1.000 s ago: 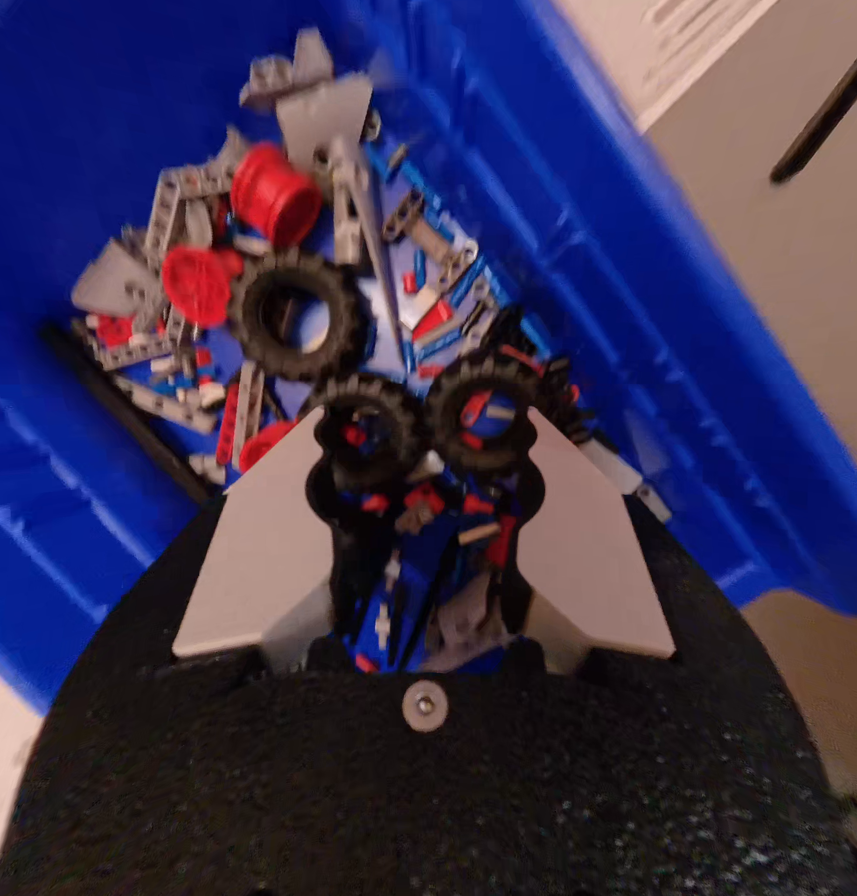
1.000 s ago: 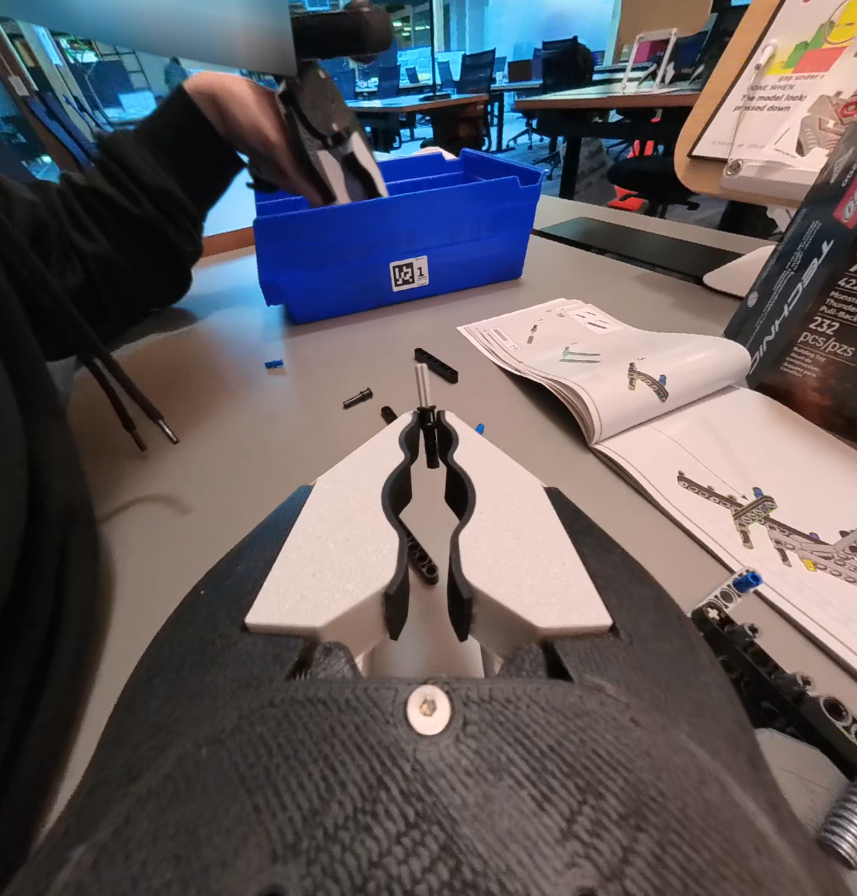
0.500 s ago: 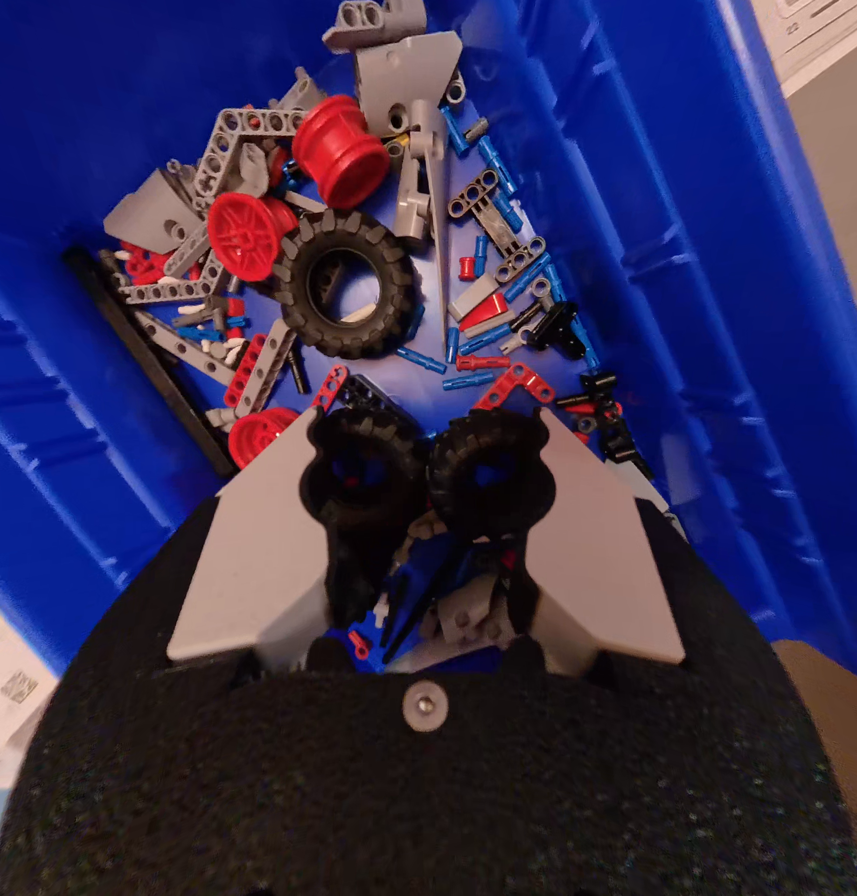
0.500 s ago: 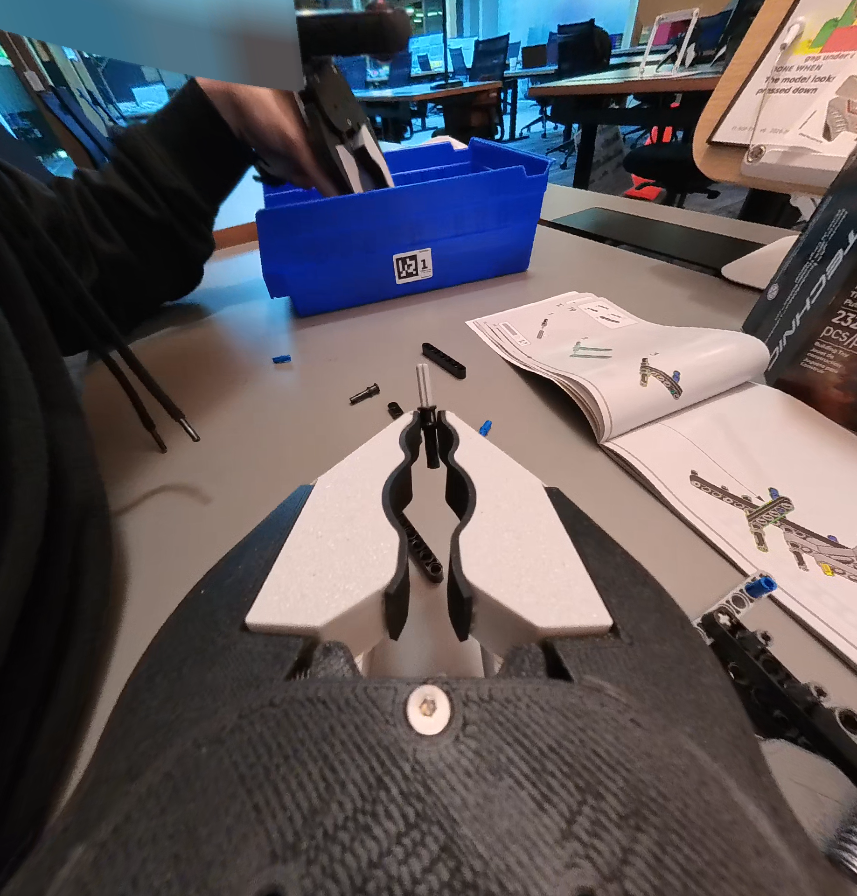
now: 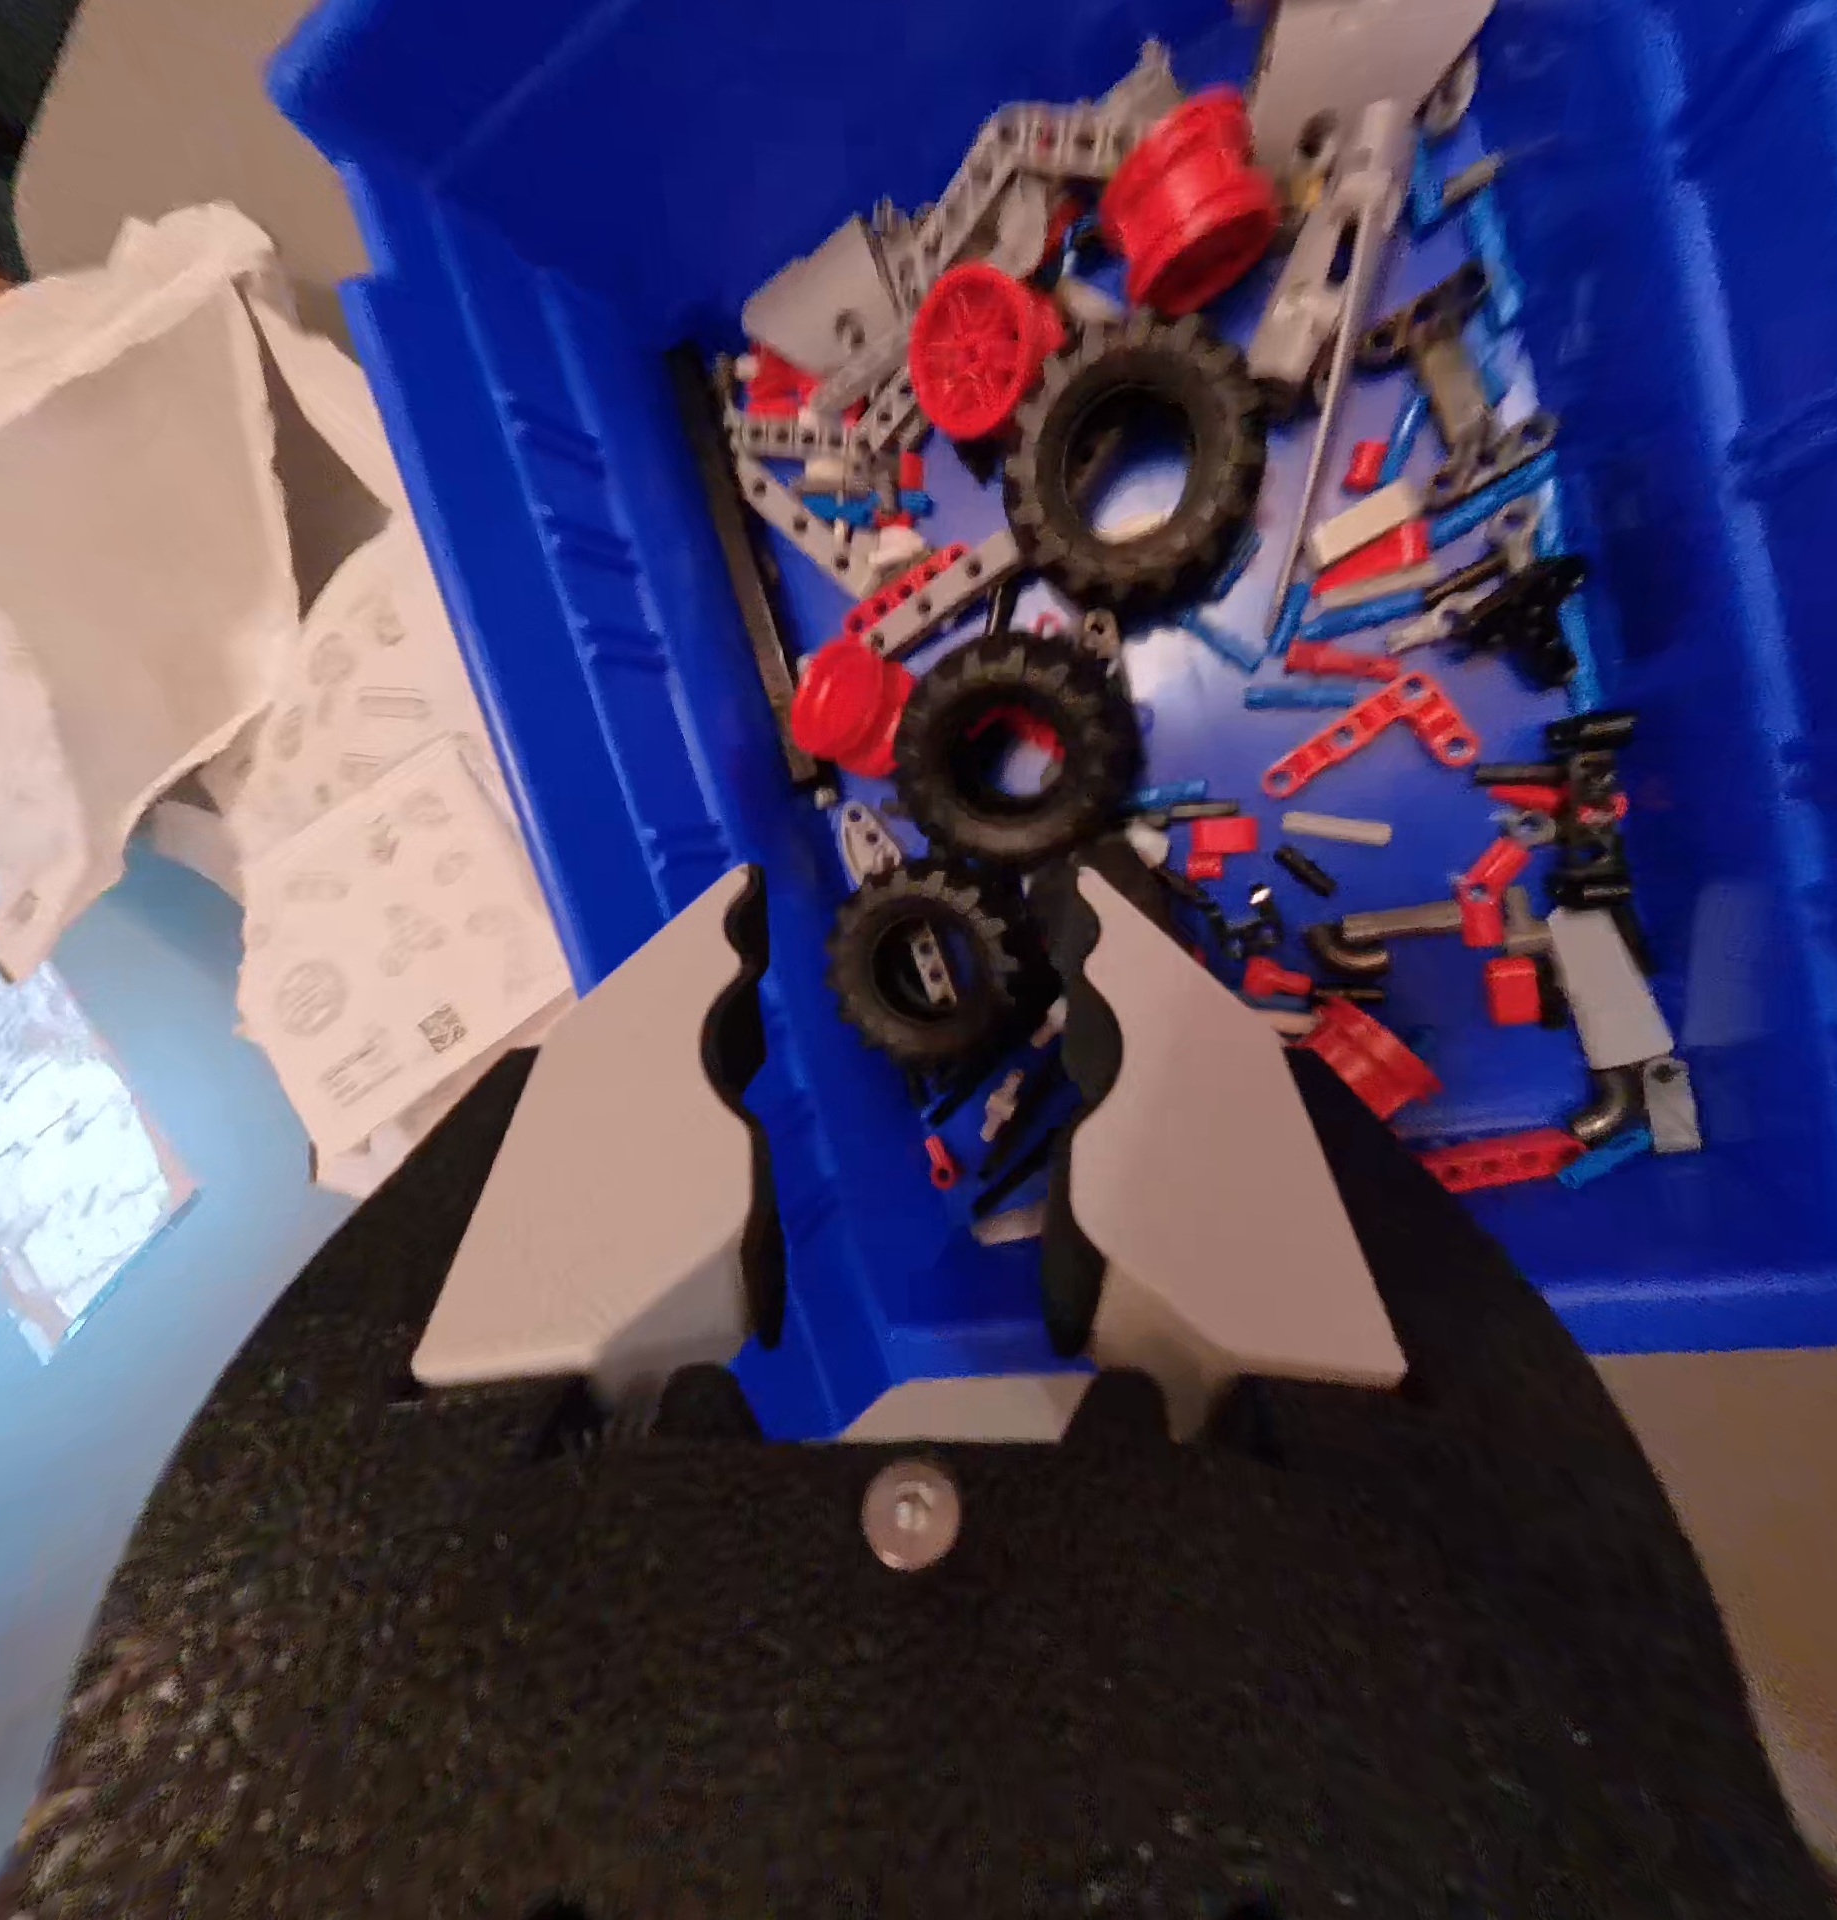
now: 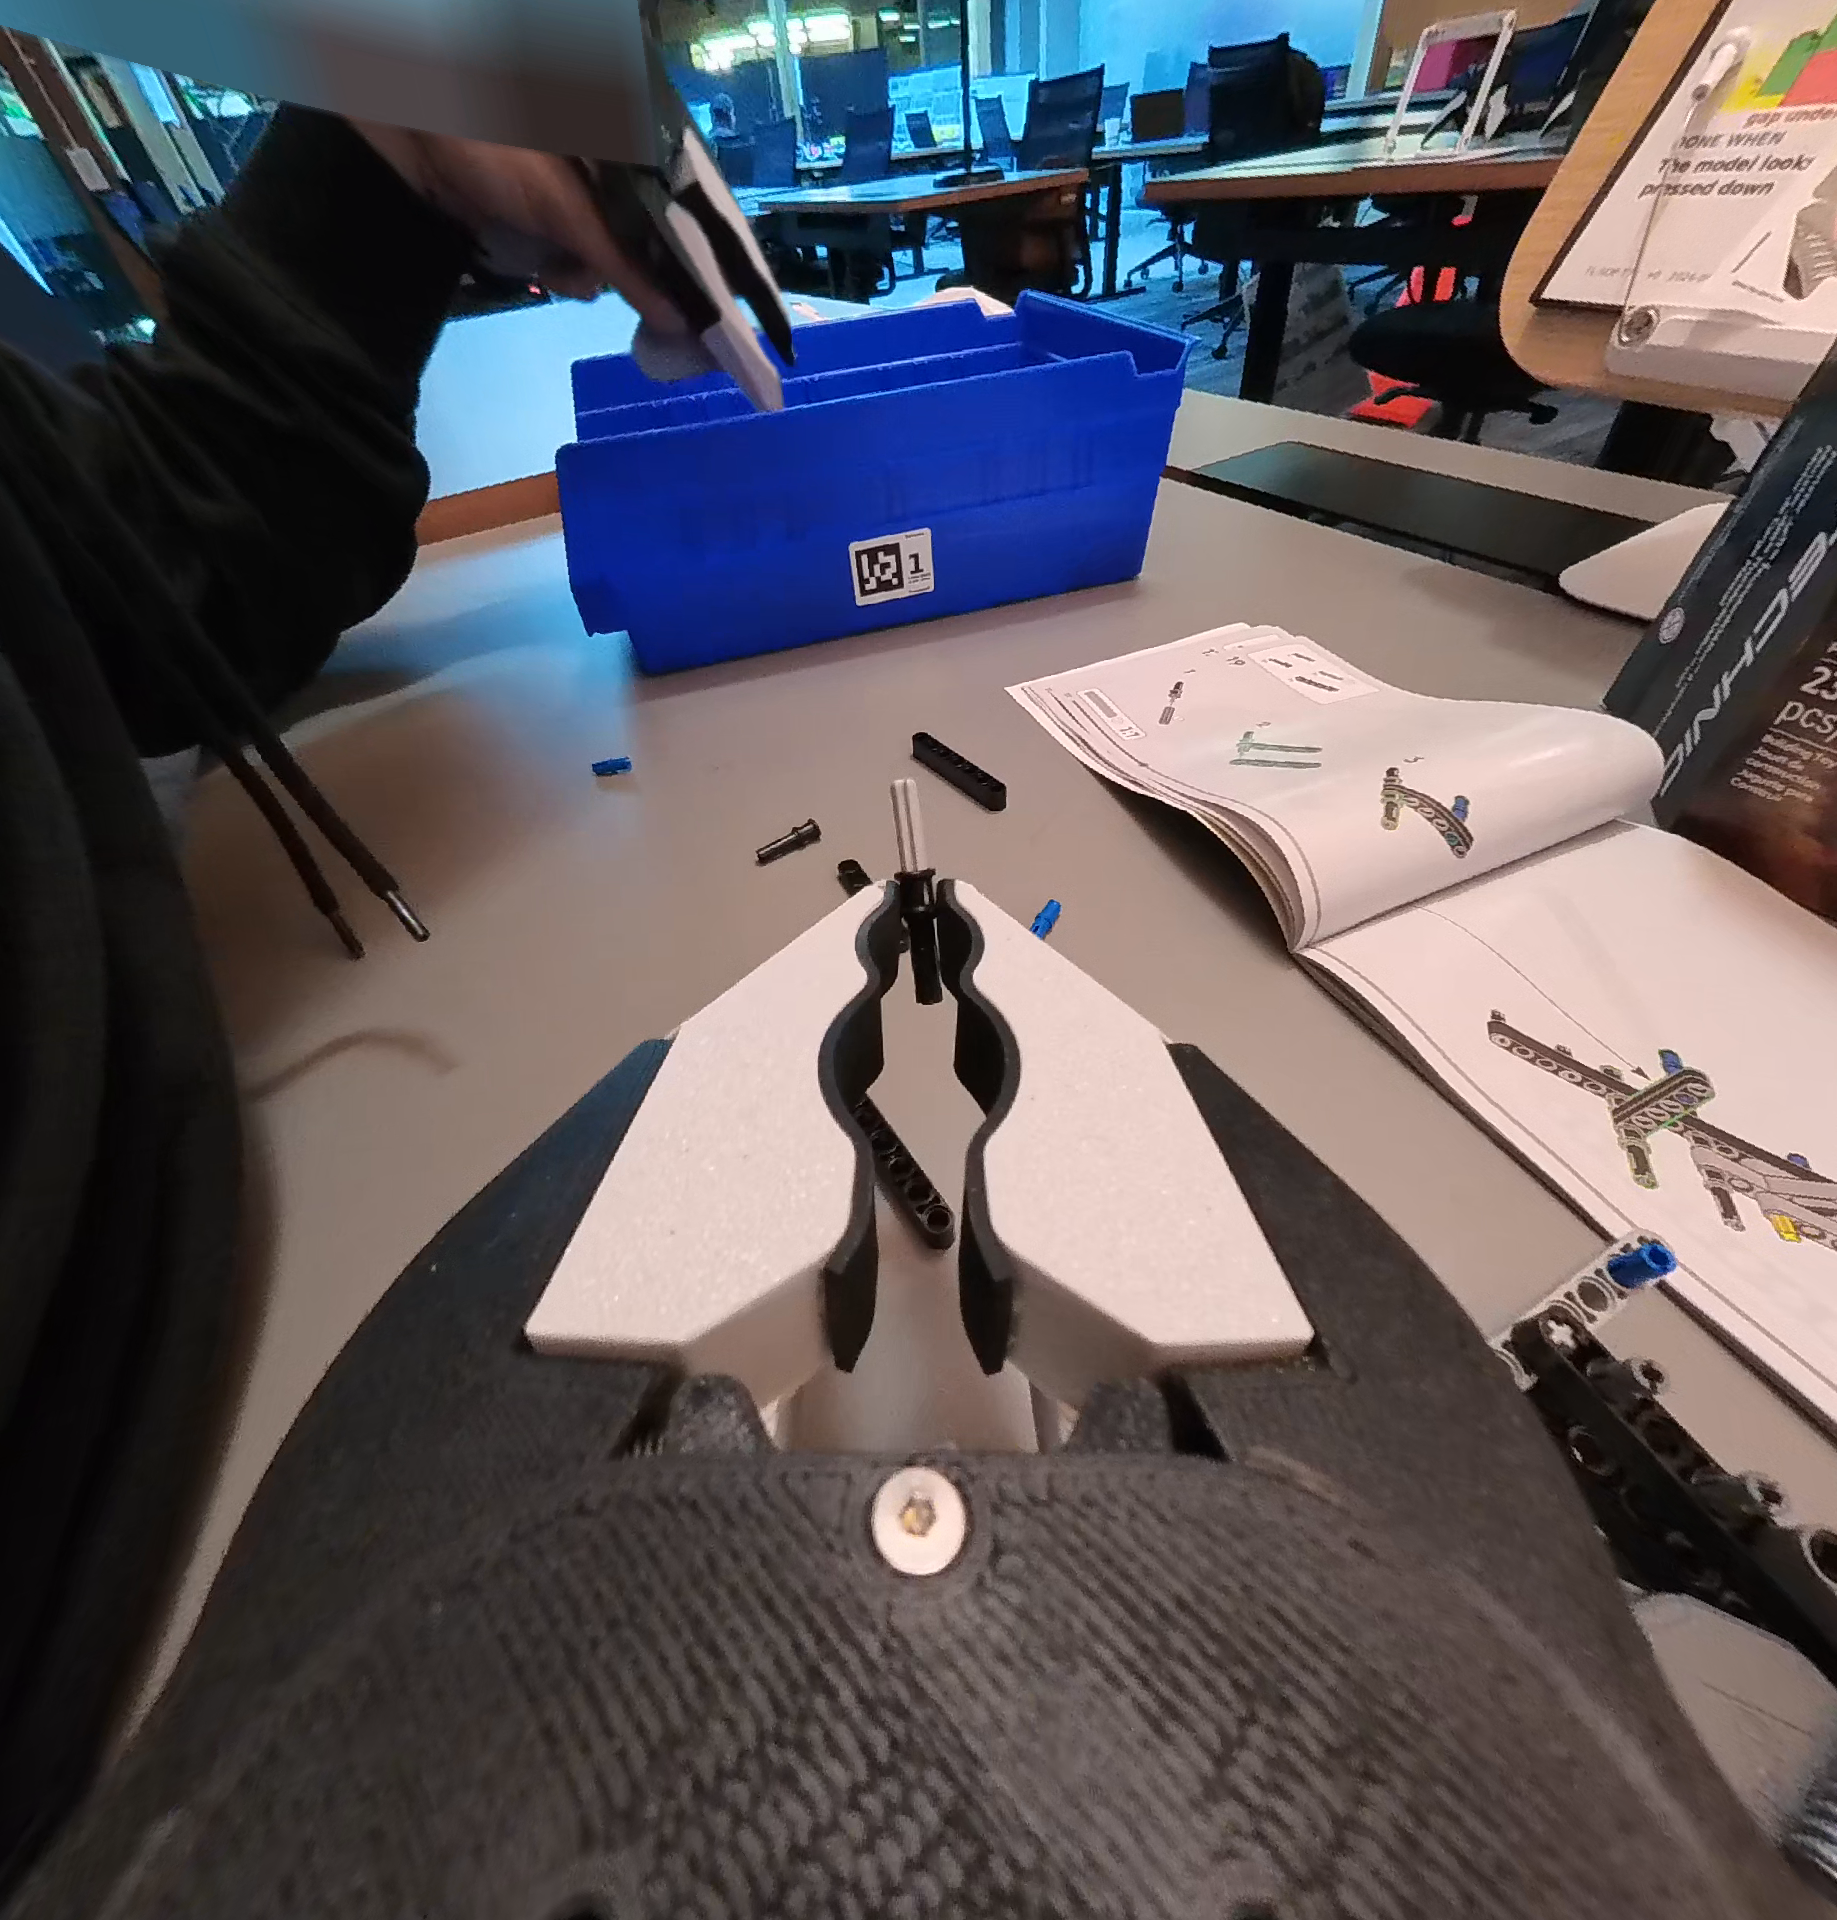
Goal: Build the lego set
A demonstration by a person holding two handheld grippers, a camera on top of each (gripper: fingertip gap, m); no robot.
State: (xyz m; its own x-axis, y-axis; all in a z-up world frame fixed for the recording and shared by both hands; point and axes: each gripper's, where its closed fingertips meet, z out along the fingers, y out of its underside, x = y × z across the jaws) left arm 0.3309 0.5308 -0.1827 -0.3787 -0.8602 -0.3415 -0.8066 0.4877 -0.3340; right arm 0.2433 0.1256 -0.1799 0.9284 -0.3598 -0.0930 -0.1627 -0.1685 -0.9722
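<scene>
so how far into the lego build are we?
Early. Done: only a short black beam assembly lies by the open manual. In hand: the right gripper is shut on a black pin with a grey axle; the left gripper hangs open over the bin. Left: tyres, red hubs and most parts remain loose there.

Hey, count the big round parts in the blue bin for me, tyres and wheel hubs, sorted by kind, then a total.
Black rubber tyres: 3, the largest, the middle one, the smallest between the open left gripper fingers.
Red plastic wheel hubs: 3, one, another, a third.
Total: 6 in the blue plastic bin.
</scene>
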